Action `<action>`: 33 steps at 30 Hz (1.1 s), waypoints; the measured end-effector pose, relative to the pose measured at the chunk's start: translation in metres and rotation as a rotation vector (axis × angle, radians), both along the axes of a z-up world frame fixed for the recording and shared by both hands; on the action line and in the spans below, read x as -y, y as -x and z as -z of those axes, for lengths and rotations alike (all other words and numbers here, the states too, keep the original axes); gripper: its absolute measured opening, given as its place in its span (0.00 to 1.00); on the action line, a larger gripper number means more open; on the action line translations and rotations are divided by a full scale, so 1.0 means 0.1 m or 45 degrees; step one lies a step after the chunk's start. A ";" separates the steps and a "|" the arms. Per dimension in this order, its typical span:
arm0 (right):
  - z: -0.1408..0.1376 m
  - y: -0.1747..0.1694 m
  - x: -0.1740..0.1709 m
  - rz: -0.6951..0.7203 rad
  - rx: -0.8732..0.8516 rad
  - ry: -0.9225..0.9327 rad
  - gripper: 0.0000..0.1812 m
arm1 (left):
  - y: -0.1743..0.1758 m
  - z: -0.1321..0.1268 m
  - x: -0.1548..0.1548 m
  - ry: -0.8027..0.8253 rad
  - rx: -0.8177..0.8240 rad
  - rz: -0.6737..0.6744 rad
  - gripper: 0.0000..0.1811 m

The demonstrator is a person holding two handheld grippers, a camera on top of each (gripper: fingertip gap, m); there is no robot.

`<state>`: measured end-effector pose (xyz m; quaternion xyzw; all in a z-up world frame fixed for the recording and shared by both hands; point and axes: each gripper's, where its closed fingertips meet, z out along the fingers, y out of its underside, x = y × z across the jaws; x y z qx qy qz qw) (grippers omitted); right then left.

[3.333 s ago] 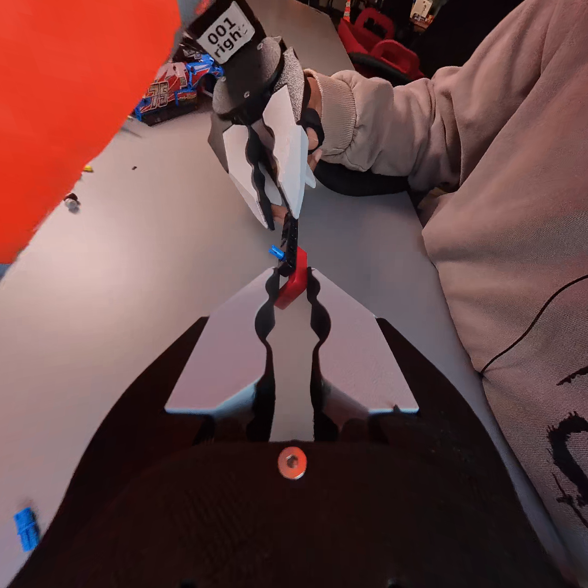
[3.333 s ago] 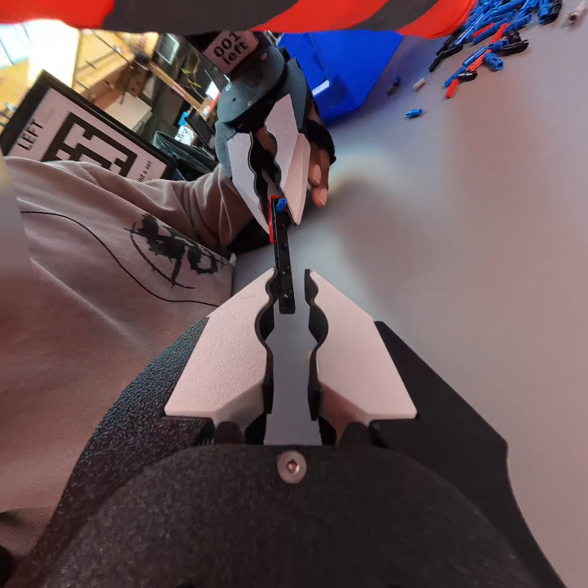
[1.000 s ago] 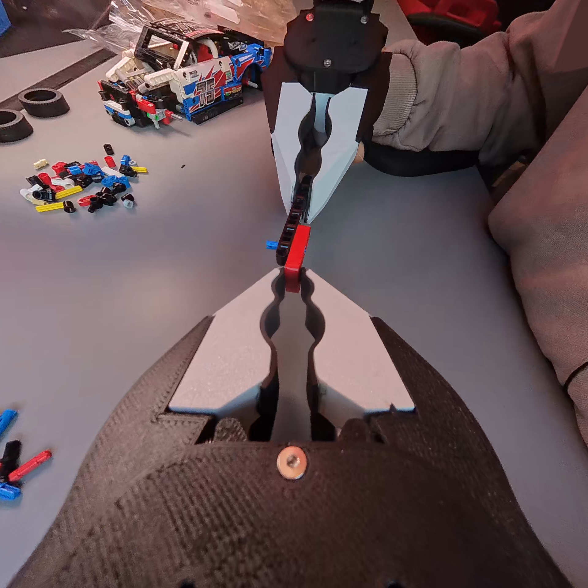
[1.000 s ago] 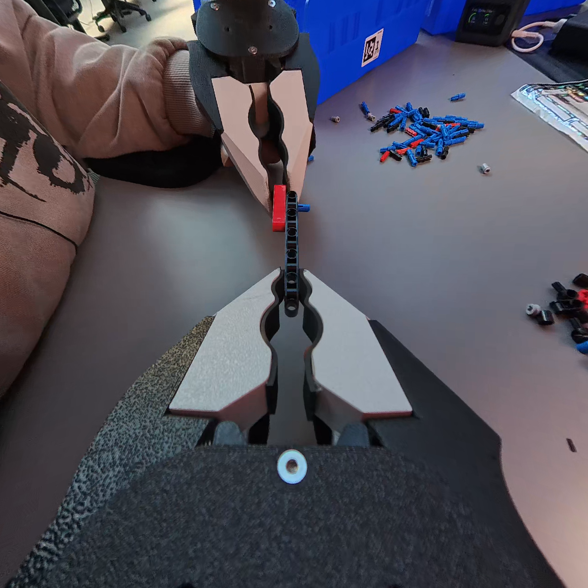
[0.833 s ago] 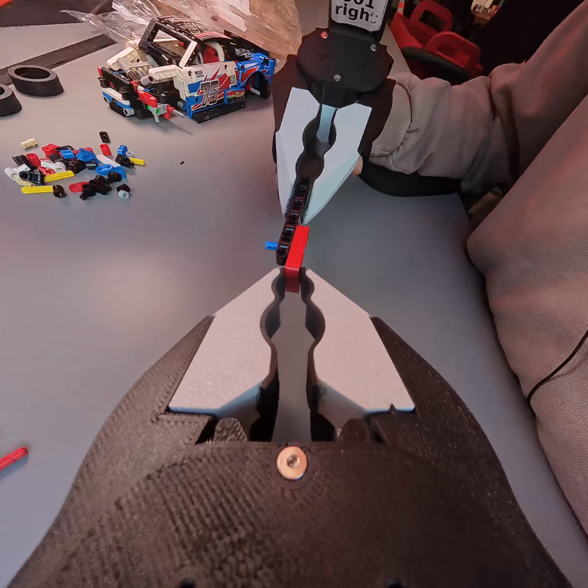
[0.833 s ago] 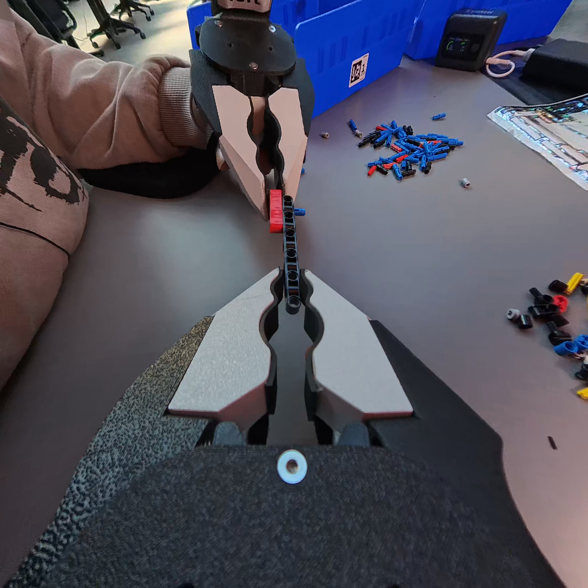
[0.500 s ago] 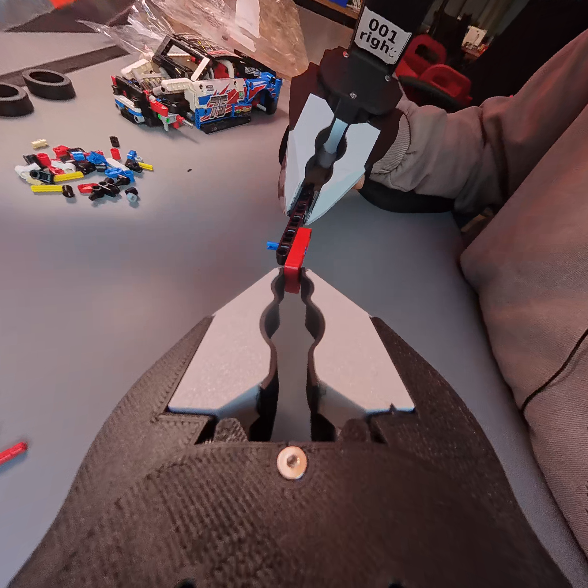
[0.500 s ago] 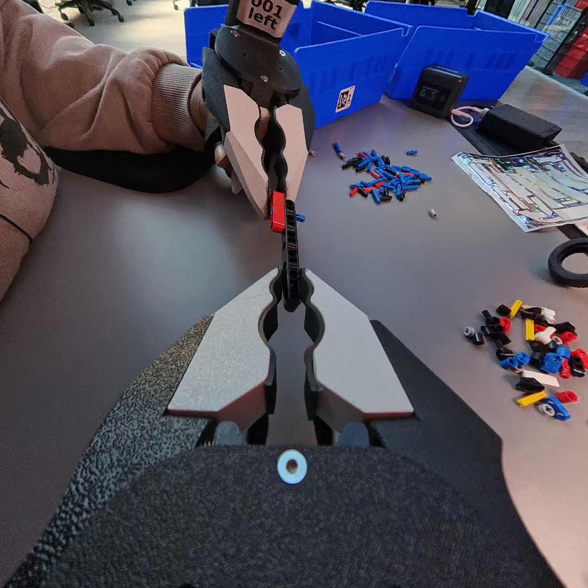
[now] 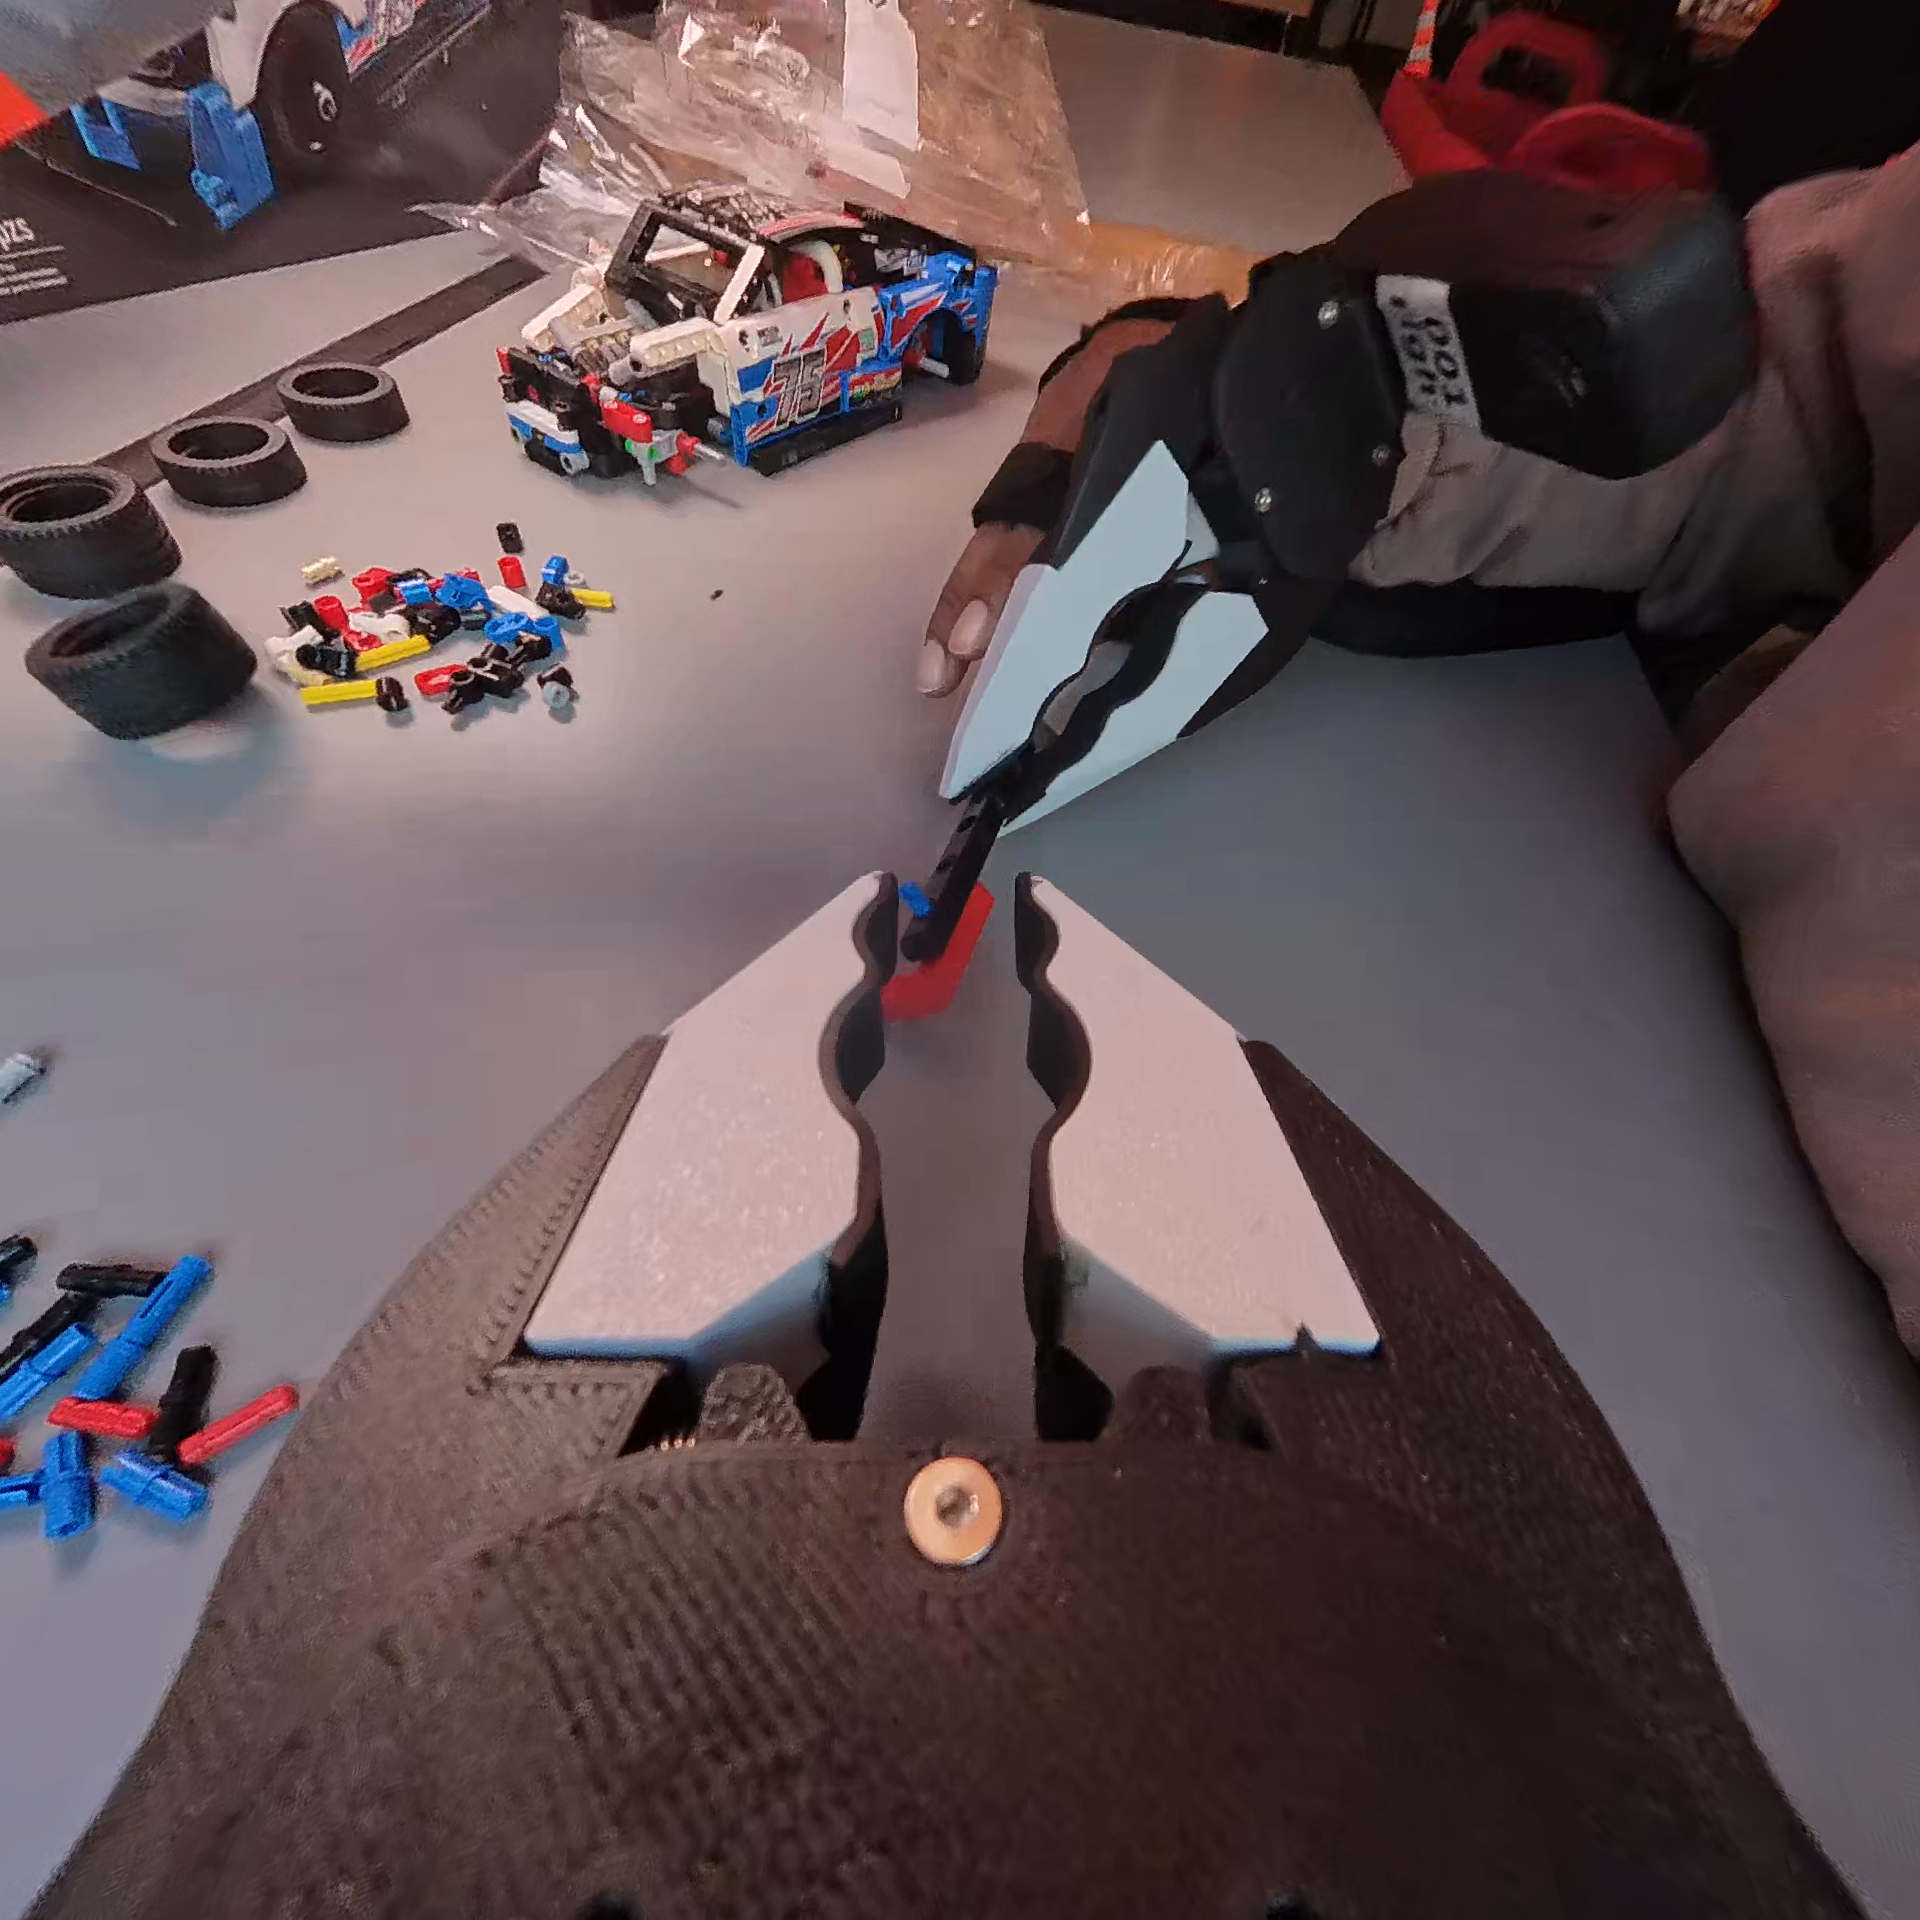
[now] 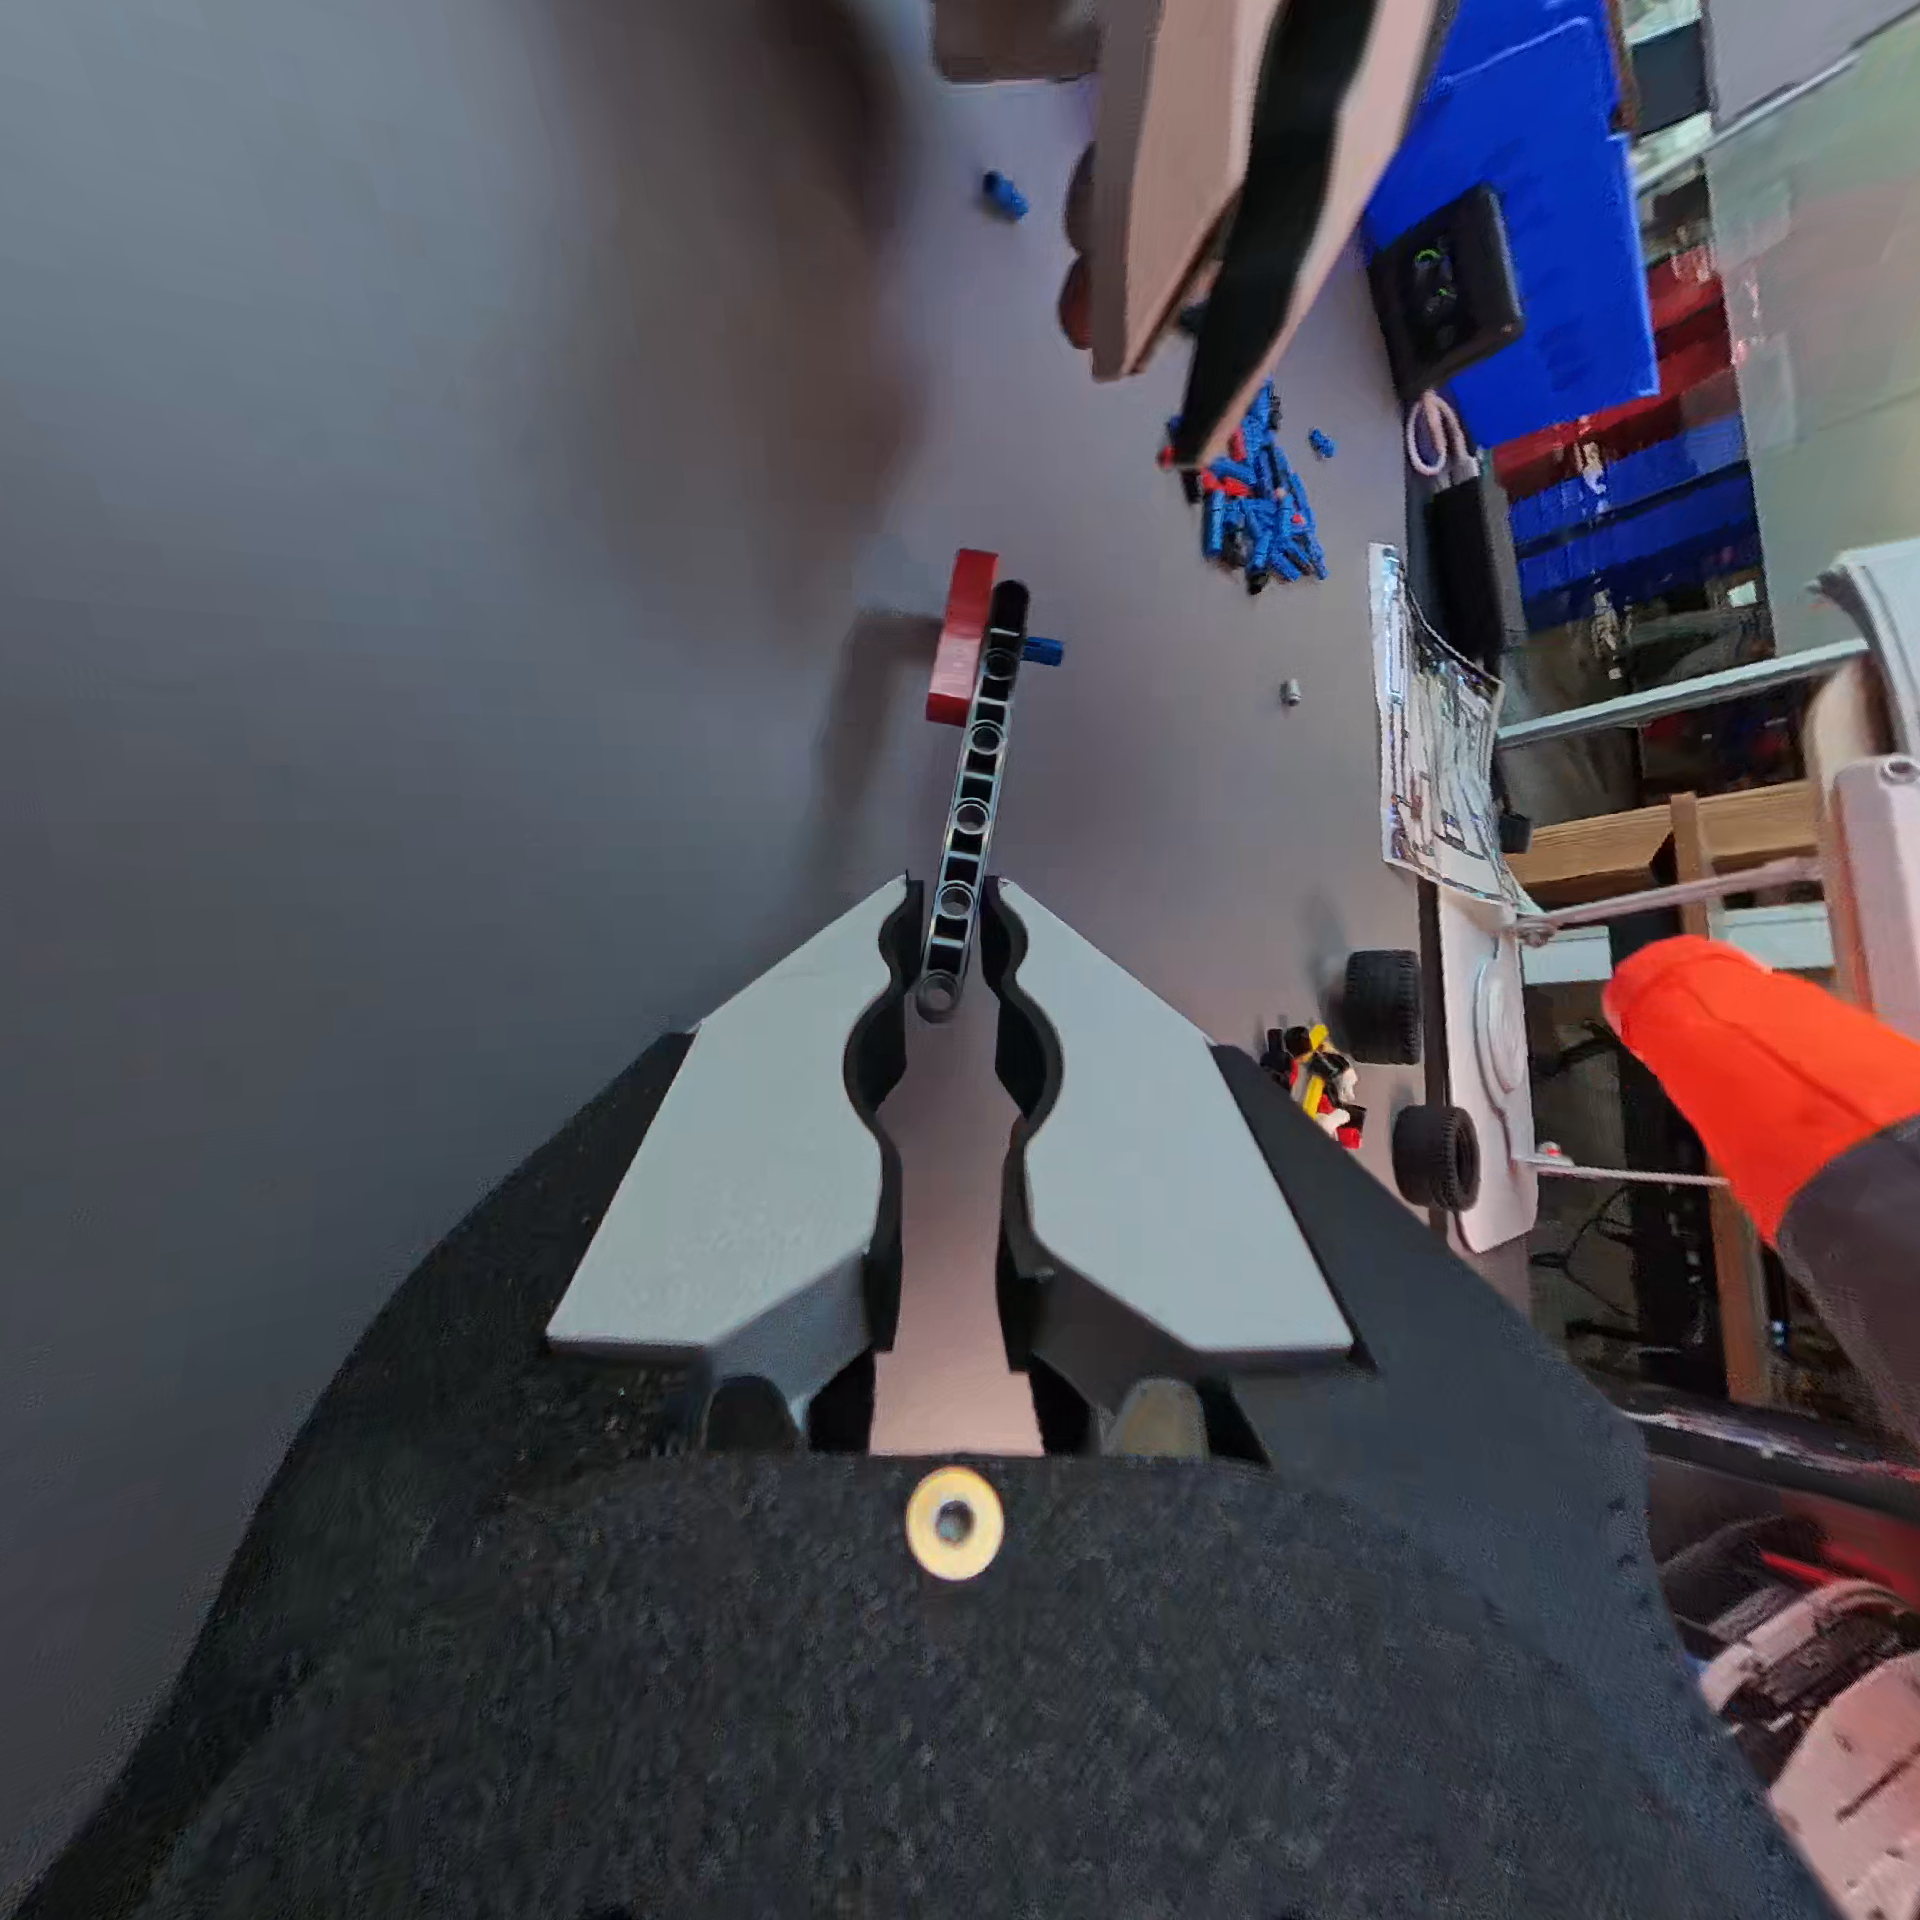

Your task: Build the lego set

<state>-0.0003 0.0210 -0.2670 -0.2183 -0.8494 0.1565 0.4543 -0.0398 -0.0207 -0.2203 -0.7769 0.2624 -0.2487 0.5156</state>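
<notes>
My right gripper (image 10: 954, 904) is shut on the near end of a long black holed beam (image 10: 971, 810). A red angled piece (image 10: 961, 634) and a blue pin (image 10: 1044, 649) sit at the beam's far end. In the left wrist view my left gripper (image 9: 951, 894) is open, and the red piece (image 9: 930, 977) hangs between its fingertips, unclamped. The beam (image 9: 961, 847) slants up from there into the right gripper (image 9: 987, 805), held by a gloved hand. The left gripper's fingers (image 10: 1153, 208) show blurred at the top of the right wrist view, apart from the red piece.
A part-built white, blue and red lego car (image 9: 748, 343) stands at the back, with black tyres (image 9: 135, 655) and a pile of mixed pieces (image 9: 436, 634) to its left. Blue and red pins (image 9: 104, 1382) lie near left. Blue bins (image 10: 1538, 208) and a sticker sheet (image 10: 1439, 727) lie beyond. My right fingertips sit around 8 centimetres from my left ones.
My left gripper has opened and let go of the red piece. The right gripper has rolled over sideways and still holds the beam with the red piece on it.
</notes>
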 end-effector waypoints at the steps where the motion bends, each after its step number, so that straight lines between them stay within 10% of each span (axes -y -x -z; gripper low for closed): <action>1: 0.05 0.00 0.03 -0.014 0.017 -0.041 0.06 | 0.00 0.07 0.00 0.018 -0.047 -0.003 0.13; 6: -0.01 0.00 0.22 -0.069 0.035 0.078 0.17 | -0.09 0.45 0.02 0.122 -0.343 0.034 0.21; 13: -0.14 -0.03 0.29 -0.029 0.092 0.466 0.17 | -0.04 0.50 0.05 0.100 -0.491 0.026 0.06; 21: -0.11 -0.05 0.38 -0.019 0.158 0.490 0.20 | -0.50 0.40 0.31 0.267 -0.240 0.262 0.36; 33: -0.16 -0.10 0.50 -0.040 0.210 0.528 0.19 | -0.18 0.37 0.12 0.084 -0.456 0.084 0.15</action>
